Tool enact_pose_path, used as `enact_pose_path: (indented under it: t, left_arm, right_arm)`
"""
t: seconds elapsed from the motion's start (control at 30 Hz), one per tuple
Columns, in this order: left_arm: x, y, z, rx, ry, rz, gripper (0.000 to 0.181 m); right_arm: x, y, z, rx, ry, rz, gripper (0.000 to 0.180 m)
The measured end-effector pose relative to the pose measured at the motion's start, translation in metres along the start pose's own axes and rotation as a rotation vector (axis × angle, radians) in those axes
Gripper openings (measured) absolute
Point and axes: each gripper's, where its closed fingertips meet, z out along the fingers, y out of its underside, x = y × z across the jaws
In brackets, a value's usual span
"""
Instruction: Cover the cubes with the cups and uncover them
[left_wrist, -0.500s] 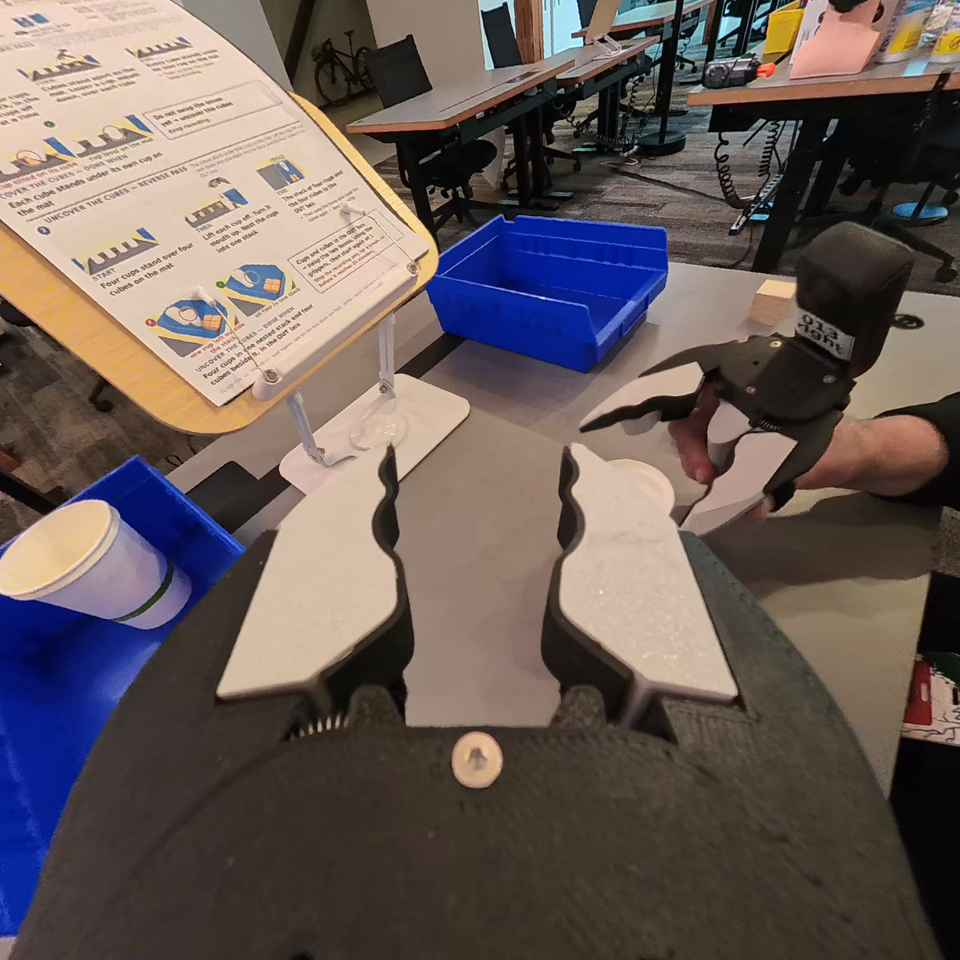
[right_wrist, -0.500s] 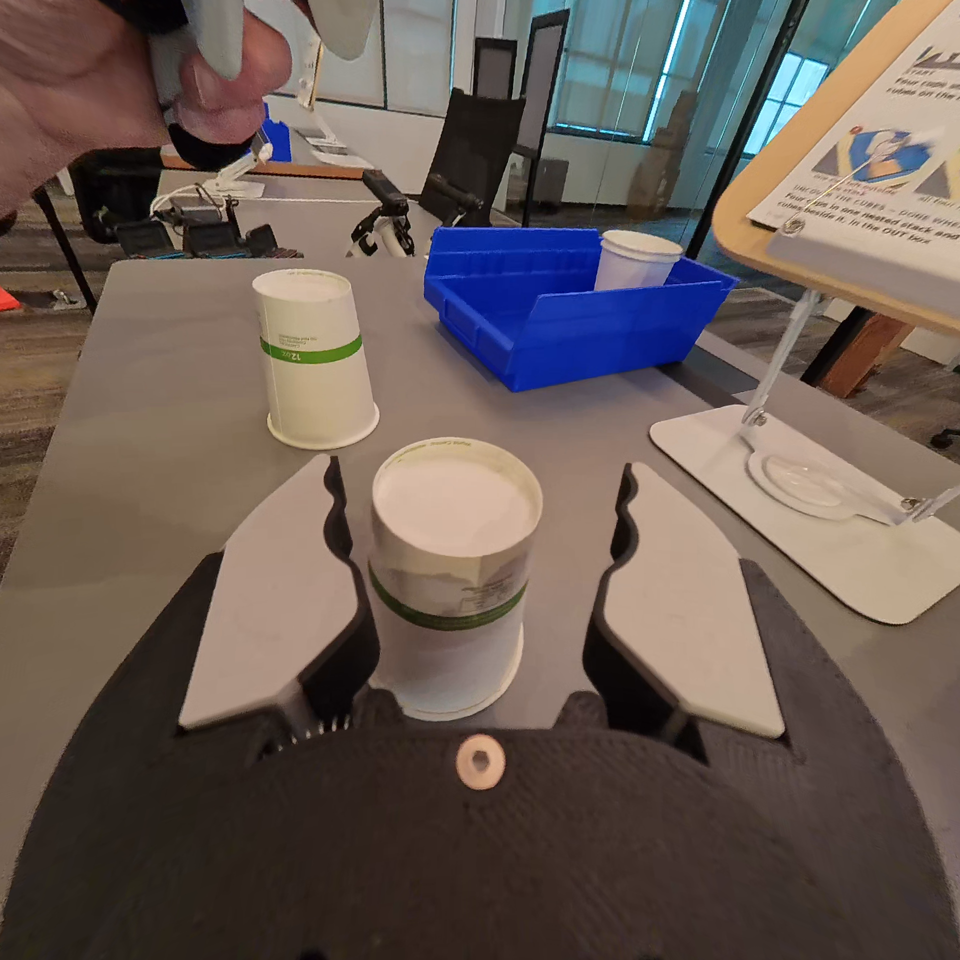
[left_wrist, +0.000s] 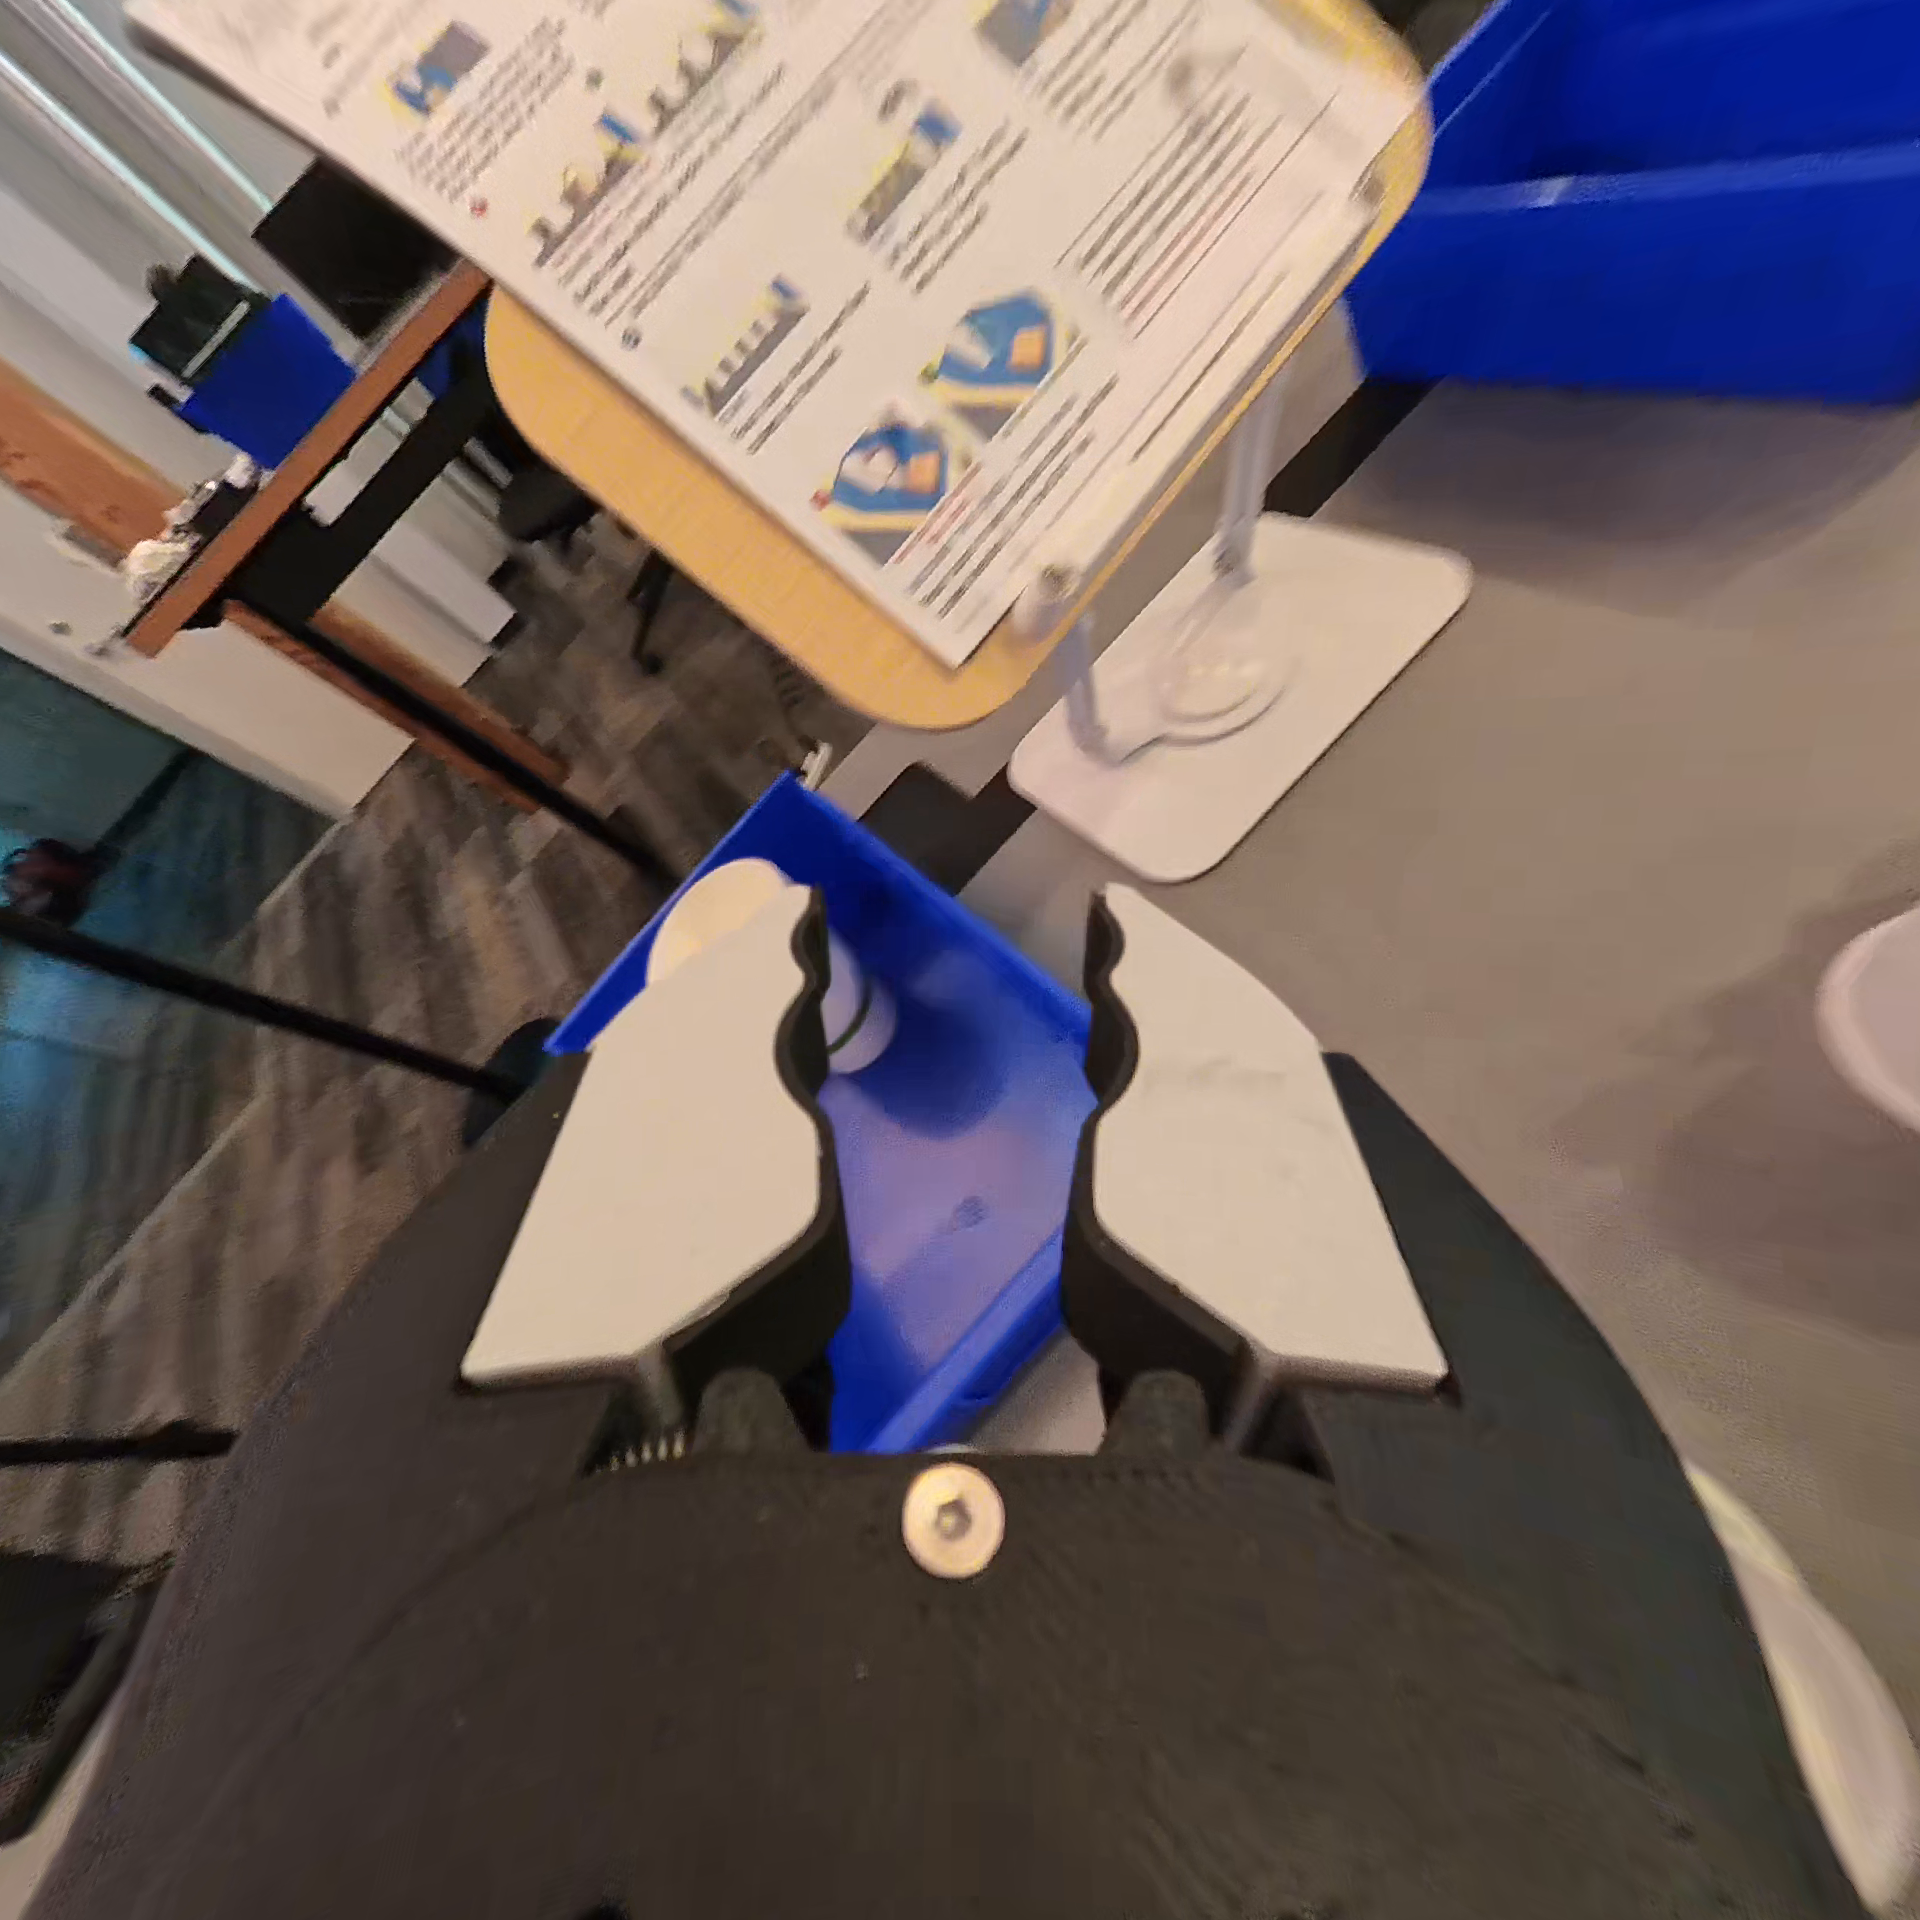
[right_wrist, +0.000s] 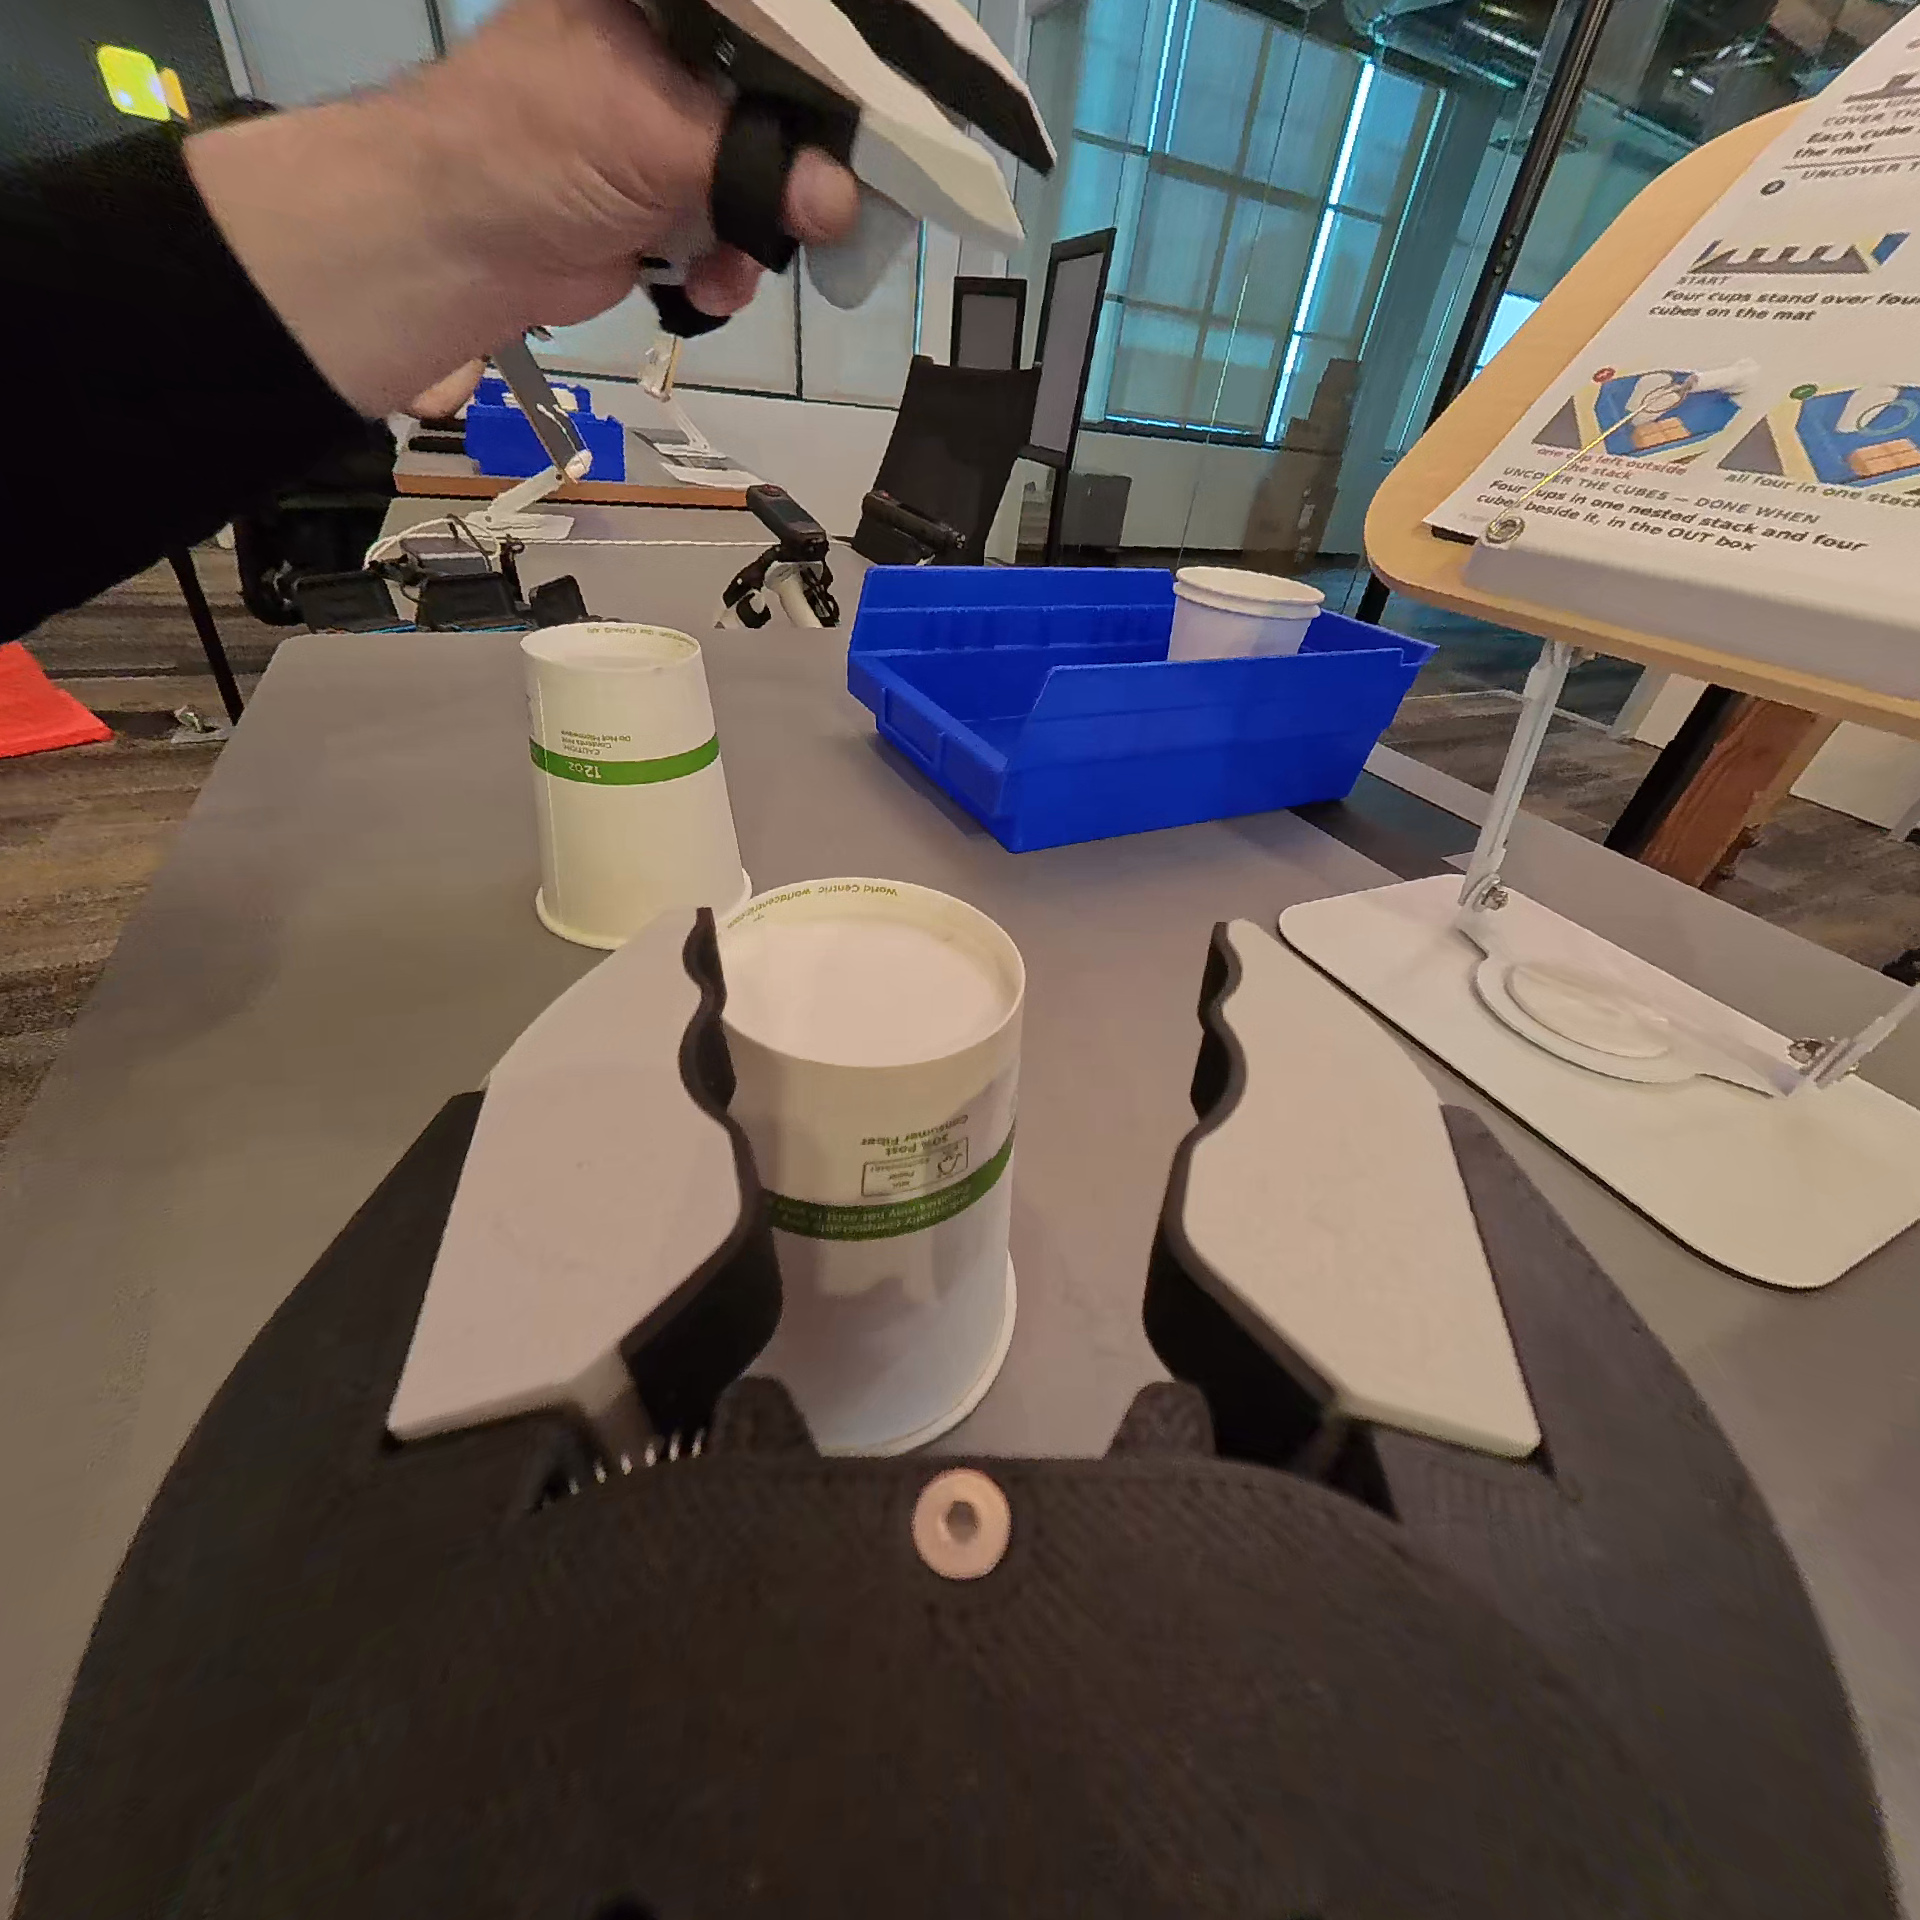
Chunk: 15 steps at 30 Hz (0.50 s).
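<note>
Your right gripper (right_wrist: 956, 1101) stands wide open and holds nothing, with the upturned white paper cup with a green band (right_wrist: 883, 1164) between its fingers, touching the left one and apart from the right, so centre it before you squeeze, grip lightly around the band and lift straight up. Your left gripper (left_wrist: 951, 1070) is parted and empty above the blue plastic bin (left_wrist: 935, 1184), where another white paper cup (left_wrist: 727, 925) lies just beyond its left fingertip; approach it level
</note>
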Motion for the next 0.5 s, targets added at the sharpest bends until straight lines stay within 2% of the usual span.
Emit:
enact_pose_path:
  t: [0.37, 0.5]
  left_arm:
    - [-0.063, 0.081, 0.112, -0.268, -0.044, 0.402, 0.024]
    - [-0.074, 0.102, 0.14, -0.316, -0.006, 0.429, 0.02]
  right_arm:
    - [0.012, 0.005, -0.006, 0.02, 0.015, 0.02, 0.082]
    - [0.015, 0.008, -0.007, 0.018, 0.009, 0.037, 0.081]
